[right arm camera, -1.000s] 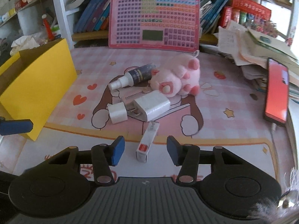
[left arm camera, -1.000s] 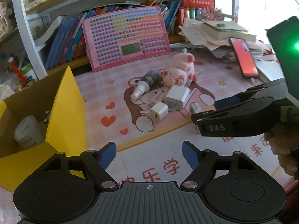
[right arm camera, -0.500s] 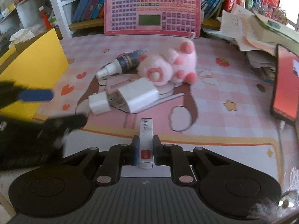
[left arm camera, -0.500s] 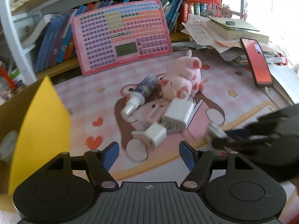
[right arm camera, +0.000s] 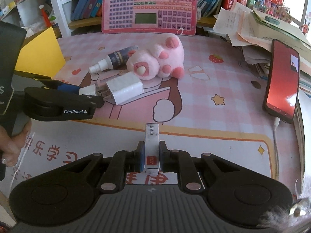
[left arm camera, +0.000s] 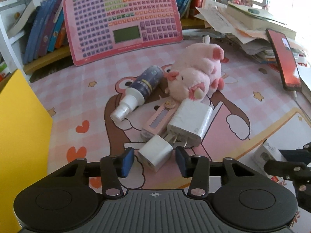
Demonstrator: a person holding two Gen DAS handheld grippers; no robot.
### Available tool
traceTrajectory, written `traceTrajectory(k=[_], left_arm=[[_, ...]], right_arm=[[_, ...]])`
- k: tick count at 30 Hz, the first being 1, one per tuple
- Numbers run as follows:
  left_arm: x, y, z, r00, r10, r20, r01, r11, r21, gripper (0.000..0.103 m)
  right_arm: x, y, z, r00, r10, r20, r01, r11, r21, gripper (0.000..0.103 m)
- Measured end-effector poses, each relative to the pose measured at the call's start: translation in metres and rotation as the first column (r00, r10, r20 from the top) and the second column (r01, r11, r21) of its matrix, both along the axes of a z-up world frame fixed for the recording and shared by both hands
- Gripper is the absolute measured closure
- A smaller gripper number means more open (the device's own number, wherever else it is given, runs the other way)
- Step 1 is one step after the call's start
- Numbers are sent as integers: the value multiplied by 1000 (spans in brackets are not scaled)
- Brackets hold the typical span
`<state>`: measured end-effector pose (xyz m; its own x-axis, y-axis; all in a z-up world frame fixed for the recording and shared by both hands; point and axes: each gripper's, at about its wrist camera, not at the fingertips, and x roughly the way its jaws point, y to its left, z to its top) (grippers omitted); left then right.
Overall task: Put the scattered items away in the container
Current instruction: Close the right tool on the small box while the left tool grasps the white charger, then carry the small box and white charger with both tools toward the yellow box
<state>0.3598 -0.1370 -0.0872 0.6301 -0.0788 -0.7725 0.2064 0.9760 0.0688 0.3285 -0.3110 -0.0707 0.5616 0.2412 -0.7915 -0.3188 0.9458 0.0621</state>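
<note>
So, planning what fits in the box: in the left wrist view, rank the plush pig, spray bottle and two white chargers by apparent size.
1. plush pig
2. spray bottle and big white charger: alike
3. small white charger, despite being nearest the camera

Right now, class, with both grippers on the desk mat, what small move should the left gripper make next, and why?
Probably finish closing. The left gripper has just been closing with the small white charger between its blue pads, and gaps still show on both sides. The right gripper is already shut on the slim white box, so only this grasp remains before lifting.
</note>
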Motion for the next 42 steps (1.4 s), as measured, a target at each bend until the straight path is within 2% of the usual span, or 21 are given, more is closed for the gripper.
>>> traceTrajectory(k=[4,9,17,21,30,42], left_arm=[[1,0,-1,1000,13,9,-13,1000,-20,68],[0,1,2,1000,17,9,-17,999,-30,68],[-36,11,24,1000,7,5,-7,997,-75,68],[-57,12,32,1000,4,-1,-4,996,-87,68],[-96,20,45,1000,0,3,0,993,-122,68],[-145,37,53,997,-60,52,69,981,-182,68]], right_arm=[[0,-1,-2,1000,-3,-1,3,1000,-1,89],[1,0,-2,1000,0,7,0,1000,-6,89],[3,-1,-6,1000,-7,-15,7,1000,1,86],[-1,2,-6,1000,2,-17,-2,1000,8,89],[-29,7,7,1000,26,-3,-26,999,29,89],[-79,23,25,999,-24,44,24,1000,15,89]])
